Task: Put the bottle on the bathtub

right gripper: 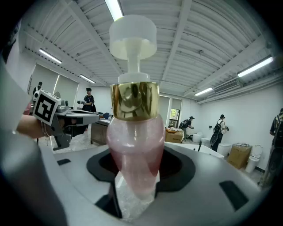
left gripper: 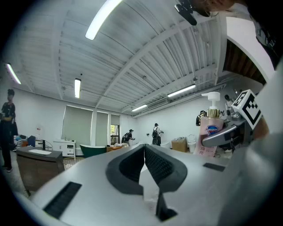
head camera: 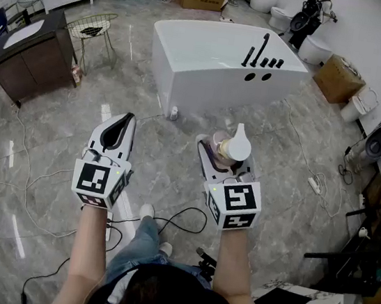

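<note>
your right gripper [head camera: 227,154] holds the pink pump bottle [right gripper: 133,132] tight between its jaws. your left gripper [head camera: 117,131] has its jaws together, empty. the white bathtub [head camera: 211,56] stands ahead.

Head view looks steeply down, bathtub [head camera: 211,52] ahead; both gripper views ride low, looking level along their jaws toward that bathtub.

Pump bottle [right gripper: 132,145]: translucent pink body, gold collar, white pump.
Bathtub [head camera: 207,80]: white, with black faucet [head camera: 259,51].
Left gripper [left gripper: 144,150]: grey-white shell, black ridged pads.
Marker cubes [head camera: 100,181]: black-and-white squares.
Floor [head camera: 48,163]: grey veined marble.
</note>
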Demonstrator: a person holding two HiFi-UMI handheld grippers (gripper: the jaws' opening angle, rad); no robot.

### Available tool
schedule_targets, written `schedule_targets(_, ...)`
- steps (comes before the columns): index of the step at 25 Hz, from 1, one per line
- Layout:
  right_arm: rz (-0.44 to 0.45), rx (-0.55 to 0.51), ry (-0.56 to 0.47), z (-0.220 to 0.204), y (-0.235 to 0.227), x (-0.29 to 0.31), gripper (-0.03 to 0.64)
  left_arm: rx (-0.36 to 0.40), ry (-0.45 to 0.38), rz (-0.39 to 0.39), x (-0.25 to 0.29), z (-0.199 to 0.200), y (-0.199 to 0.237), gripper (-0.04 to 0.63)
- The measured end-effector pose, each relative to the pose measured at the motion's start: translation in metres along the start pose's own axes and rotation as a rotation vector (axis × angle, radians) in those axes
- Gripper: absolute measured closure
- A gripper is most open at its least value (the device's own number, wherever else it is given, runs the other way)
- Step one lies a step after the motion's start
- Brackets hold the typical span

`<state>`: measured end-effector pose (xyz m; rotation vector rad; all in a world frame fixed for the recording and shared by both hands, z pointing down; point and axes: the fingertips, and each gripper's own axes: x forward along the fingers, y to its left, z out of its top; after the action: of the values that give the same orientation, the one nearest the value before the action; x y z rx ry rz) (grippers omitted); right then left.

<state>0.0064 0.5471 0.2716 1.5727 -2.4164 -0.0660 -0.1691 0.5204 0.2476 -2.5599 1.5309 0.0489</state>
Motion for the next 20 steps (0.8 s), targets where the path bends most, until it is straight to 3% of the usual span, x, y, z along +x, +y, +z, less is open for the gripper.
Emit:
schedule_targets(10,-0.019,0.021,-0.003,-0.001,-0.013,0.001,0.39,0.004,-0.021,-0.008,0.014,0.004,-0.003,0.583)
schedule_targets(20,-0.059,0.102,0.013,0.014,-0.049,0.102,0.388,-0.029,-0.033,-0.052,0.104,-0.013,0.065,0.583)
